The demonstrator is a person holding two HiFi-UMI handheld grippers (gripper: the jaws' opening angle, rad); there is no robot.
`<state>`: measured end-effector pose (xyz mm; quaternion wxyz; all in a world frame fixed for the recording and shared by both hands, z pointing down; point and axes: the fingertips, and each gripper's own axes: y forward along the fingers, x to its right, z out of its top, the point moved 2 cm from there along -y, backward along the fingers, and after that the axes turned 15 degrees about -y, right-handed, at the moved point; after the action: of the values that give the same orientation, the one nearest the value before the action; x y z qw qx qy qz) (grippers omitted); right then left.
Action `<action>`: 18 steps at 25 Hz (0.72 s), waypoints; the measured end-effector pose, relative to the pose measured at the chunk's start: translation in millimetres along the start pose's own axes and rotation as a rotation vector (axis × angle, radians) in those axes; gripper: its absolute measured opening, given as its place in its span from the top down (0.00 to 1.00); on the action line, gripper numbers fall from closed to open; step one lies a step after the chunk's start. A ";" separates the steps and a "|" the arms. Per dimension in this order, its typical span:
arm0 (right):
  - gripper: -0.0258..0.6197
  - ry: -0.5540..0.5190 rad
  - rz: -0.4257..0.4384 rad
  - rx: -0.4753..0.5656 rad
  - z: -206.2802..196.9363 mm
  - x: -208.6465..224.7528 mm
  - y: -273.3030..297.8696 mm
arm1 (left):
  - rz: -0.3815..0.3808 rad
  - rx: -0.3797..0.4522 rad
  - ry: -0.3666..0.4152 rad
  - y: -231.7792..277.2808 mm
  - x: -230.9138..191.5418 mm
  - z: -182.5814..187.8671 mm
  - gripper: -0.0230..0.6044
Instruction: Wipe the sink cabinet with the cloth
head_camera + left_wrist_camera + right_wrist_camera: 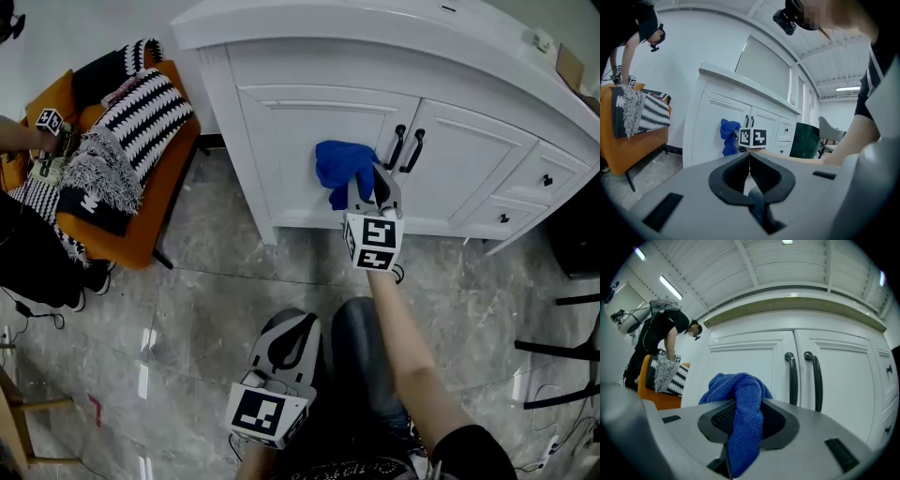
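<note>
From the head view, your right gripper (pixel 373 183) is up at the cabinet (pixel 309 131) with the blue cloth (pixel 342 169) bunched at its tip, lying against the left door just left of the two black handles (pixel 405 148). Your left gripper (pixel 291 342) hangs low, well apart from the cabinet, over the grey floor (pixel 206 309). Off to the left, an orange chair (pixel 141 234) carries a striped blanket (pixel 141 122). In the left gripper view, the jaws are pressed together with nothing between them. Past them, the cloth (pixel 729 136) hangs against the cabinet (pixel 705 126), with the right gripper's marker cube (pixel 753 137) just beside it. In the right gripper view, the jaws are clamped on the cloth (pixel 740 418). One fold runs down through the gap between them, and the rest heaps up above and ahead of the tips, in front of the left door (pixel 745 357). The handles (pixel 790 376) stand just right of the bundle. At far left, a person (pixel 661 338) bends over the chair (pixel 651 390).
</note>
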<state>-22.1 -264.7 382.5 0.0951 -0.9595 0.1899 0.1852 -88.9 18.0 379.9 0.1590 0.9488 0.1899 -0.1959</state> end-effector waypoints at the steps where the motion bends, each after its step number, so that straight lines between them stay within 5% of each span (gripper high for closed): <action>1: 0.77 0.008 0.013 0.016 4.4 -9.7 -4.3 | 0.002 -0.004 -0.002 -0.1 -1.4 -0.7 0.96; 10: 0.77 0.012 0.309 0.062 10.1 -131.0 -8.6 | 0.059 0.006 0.000 -8.5 -14.7 0.2 0.96; 18: 0.77 0.045 0.366 -0.009 -6.1 -170.0 17.7 | 0.093 0.019 -0.001 -19.5 -20.3 1.3 0.96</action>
<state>-173.4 -226.3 452.6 0.0513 -0.9133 0.3624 0.1788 -114.8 28.6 383.1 0.1590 0.9580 0.1439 -0.1905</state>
